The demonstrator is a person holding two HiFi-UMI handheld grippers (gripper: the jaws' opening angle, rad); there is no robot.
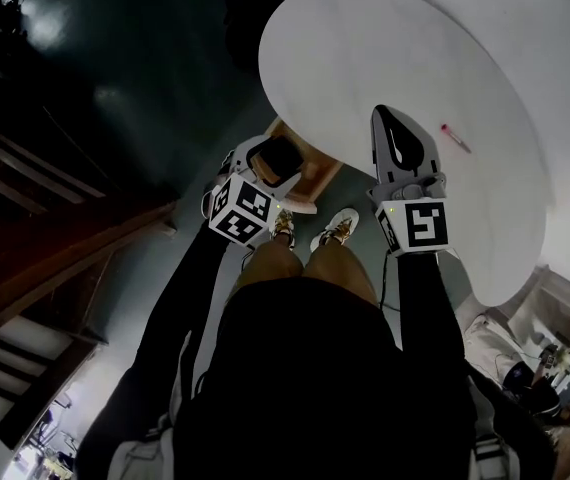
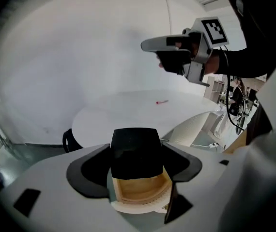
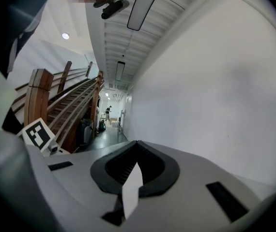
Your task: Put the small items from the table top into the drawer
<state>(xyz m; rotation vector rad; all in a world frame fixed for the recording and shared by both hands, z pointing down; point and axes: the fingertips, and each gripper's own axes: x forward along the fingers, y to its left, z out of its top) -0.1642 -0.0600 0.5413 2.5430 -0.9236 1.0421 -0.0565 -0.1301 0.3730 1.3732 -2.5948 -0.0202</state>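
Sleeved arms [image 1: 175, 308] fill the lower frame. The left claw [image 1: 273, 158] is seen pinching a black block [image 2: 135, 151] above the open wooden drawer [image 2: 139, 190], whose interior is largely masked by it. The right claw [image 1: 393, 120] is pressed together, empty, above the white table [image 1: 365, 48]. A small red item [image 1: 456, 139] lies at right centre, too small to identify.

The white table [image 1: 365, 48] lies open on every side of the small red stick [image 1: 455, 138], the right tool [image 1: 402, 133] hangs over its near edge, and the black block [image 2: 135, 151] in the left tool [image 1: 270, 163] covers part of the open wooden drawer [image 1: 317, 176], leaving the rest of its mouth free.
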